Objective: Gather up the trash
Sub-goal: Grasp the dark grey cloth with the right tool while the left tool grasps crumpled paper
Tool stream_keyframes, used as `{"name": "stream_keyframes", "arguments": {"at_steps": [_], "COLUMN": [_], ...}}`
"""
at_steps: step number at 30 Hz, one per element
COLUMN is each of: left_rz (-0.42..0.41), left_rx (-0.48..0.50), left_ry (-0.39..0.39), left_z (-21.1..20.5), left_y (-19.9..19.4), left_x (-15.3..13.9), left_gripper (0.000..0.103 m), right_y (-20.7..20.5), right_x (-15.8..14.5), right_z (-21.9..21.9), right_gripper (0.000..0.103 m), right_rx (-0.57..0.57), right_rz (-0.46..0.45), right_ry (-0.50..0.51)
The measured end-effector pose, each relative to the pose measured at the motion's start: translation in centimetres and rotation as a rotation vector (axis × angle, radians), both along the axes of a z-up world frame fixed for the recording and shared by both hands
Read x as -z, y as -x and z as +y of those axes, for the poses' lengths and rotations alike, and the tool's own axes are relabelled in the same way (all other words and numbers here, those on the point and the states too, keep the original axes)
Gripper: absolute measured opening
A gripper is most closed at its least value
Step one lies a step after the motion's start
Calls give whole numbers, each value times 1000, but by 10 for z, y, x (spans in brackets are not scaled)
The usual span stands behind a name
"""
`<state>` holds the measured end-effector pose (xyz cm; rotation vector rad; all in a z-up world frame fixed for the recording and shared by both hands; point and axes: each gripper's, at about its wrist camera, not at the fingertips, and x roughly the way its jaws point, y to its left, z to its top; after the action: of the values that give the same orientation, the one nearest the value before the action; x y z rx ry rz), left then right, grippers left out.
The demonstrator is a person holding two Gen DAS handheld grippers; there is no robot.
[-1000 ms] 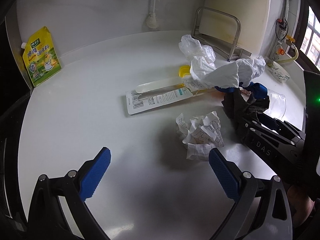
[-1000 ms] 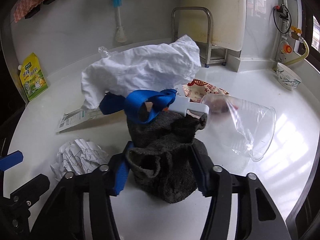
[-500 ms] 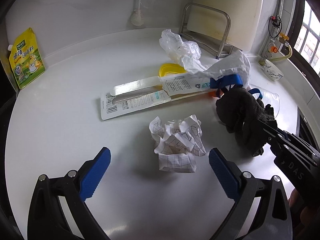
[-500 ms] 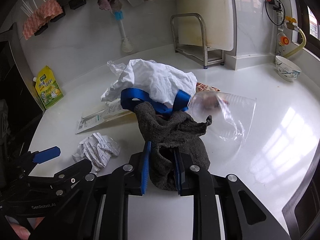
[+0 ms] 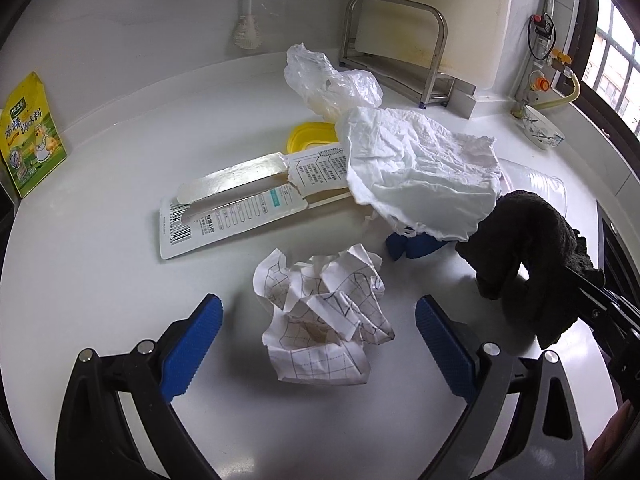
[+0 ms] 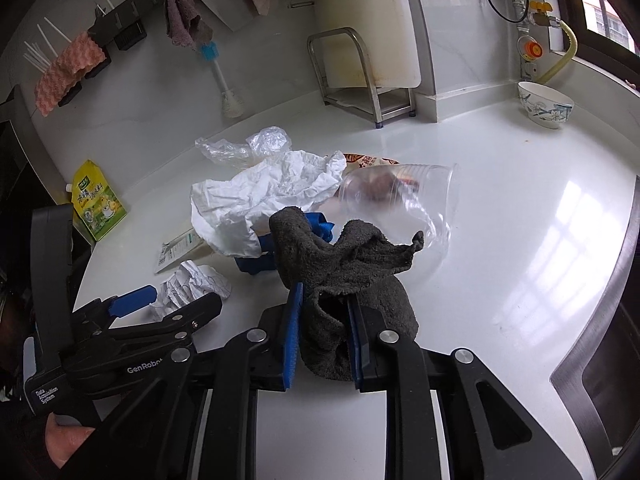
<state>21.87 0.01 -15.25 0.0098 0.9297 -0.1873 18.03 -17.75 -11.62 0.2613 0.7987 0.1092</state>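
Plainly the crumpled grid paper (image 5: 325, 317) lies on the counter dead ahead between the spread fingers of the left gripper (image 5: 319, 350), nearer than the right gripper (image 6: 323, 332), clenched on a dark cloth (image 6: 352, 280).

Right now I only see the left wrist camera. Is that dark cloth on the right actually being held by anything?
Observer: Yes. The right gripper is shut on the dark cloth, which is pinched between its blue pads.
Operator: And the shiny thing behind the cloth?
Observer: That's a clear plastic cup, tipped on its side.
Operator: Anything near it?
Observer: A red-printed snack wrapper lies just behind it, partly under the white paper towel.
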Motion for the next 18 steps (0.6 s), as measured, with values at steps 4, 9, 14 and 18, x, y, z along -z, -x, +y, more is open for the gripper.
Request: {"name": "stream_keyframes", "arguments": {"at_steps": [4, 9, 14, 18], "left_rz": [49, 32, 17, 8], "left_rx": [9, 9, 24, 39], "left_ry": [9, 22, -1, -15], "left_z": [-1, 3, 9, 12], "left_y": [1, 13, 29, 48], "left_x": [6, 0, -12, -24], "left_gripper": [56, 49, 48, 48], "right_y": [7, 15, 29, 45], "right_x": [-2, -3, -13, -24], "right_z": [-2, -5, -7, -8], "right_gripper": [20, 20, 20, 20], "right_rx": [9, 21, 31, 39], "right_rz": [3, 12, 17, 20], "right_ry": [3, 2, 2, -2]}}
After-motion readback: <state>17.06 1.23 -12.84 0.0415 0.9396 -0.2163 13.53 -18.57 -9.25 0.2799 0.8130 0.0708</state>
